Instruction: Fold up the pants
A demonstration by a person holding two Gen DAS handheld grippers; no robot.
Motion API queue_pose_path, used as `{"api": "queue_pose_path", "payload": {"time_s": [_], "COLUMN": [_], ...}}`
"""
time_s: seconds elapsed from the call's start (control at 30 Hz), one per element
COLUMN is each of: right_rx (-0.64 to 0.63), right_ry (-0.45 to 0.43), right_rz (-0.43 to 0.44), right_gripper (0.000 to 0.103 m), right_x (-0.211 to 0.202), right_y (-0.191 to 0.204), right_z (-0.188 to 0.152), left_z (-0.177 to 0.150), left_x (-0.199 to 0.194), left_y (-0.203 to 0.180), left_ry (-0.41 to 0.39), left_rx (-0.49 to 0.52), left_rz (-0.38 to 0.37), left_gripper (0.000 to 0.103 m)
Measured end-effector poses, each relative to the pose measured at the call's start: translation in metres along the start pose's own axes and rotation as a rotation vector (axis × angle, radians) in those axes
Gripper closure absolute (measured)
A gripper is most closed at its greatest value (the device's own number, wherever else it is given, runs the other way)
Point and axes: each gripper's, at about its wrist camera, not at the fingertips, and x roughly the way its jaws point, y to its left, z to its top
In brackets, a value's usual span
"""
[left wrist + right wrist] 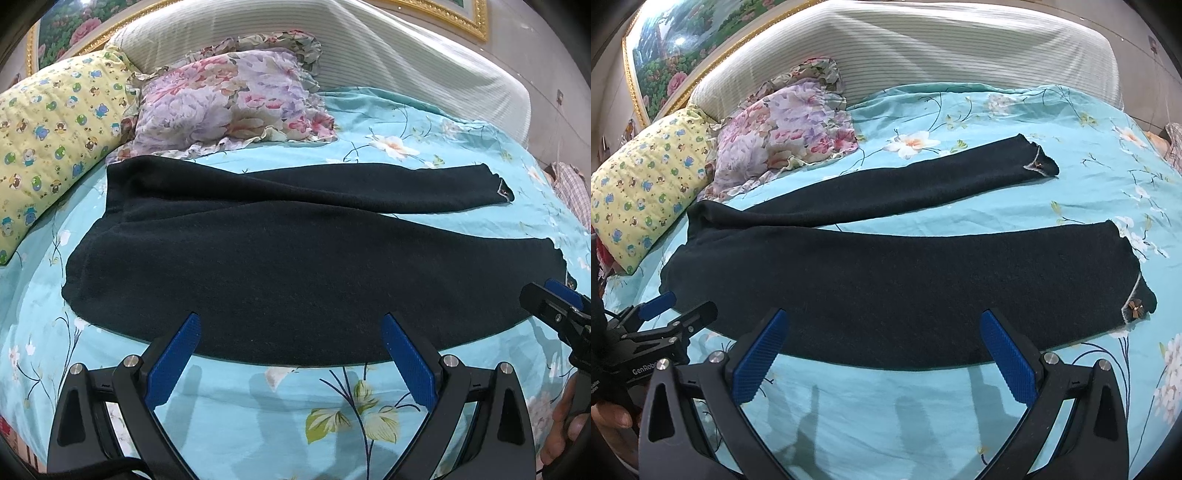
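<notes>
Dark pants [280, 273] lie spread flat on the bed, waist at the left, two legs running right and apart; they also show in the right wrist view [886, 288]. The near leg's cuff has a small brown ornament [1136, 309]. My left gripper [291, 332] is open and empty, over the near edge of the near leg. My right gripper [886, 328] is open and empty, over the same edge further right. It shows at the right edge of the left wrist view [550, 295]. The left gripper shows in the right wrist view [679, 310].
The bed has a turquoise floral sheet [258, 413]. A yellow cartoon pillow [51, 140] and a floral pillow [229, 99] lie at the back left by the striped headboard [923, 48]. A checked cloth [572, 192] lies at the right edge.
</notes>
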Motion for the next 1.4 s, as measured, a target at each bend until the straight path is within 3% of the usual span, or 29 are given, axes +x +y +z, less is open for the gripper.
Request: {"api": "queue_pose_path", "payload": {"time_s": [0.4, 0.6, 0.8, 1.03, 1.1, 1.27, 1.4], "right_rx": [0.026, 0.065, 0.103, 0.220, 0.278, 0.405, 0.508], "right_ry": [0.001, -0.008, -0.030, -0.008, 0.000, 0.046, 0.089], "right_rz": [0.001, -0.020, -0.028, -0.051, -0.048, -0.033, -0.022], "right_gripper": [0.000, 0.000, 0.000, 0.000, 0.003, 0.028, 0.039], "right_x": [-0.001, -0.003, -0.002, 0.020, 0.030, 0.063, 0.094], "right_y": [-0.007, -0.022, -0.043, -0.087, -0.105, -0.147, -0.177], "right_z": [0.002, 0.013, 0.037, 0.072, 0.083, 0.108, 0.118], "left_z": [0.005, 0.023, 0.052, 0.089, 0.101, 0.127, 0.136], "left_x": [0.005, 0.013, 0.027, 0.062, 0.074, 0.103, 0.138], "left_y": [-0.011, -0.023, -0.052, -0.097, -0.108, -0.129, -0.146], "left_ry": [0.013, 0.003, -0.007, 0.020, 0.029, 0.051, 0.131], "left_rx": [0.065, 0.126, 0.235, 0.411, 0.446, 0.483, 0.532], "left_rz": [-0.042, -0.061, -0.071, -0.153, -0.178, -0.251, -0.322], "left_gripper": [0.004, 0.004, 0.004, 0.004, 0.004, 0.004, 0.005]}}
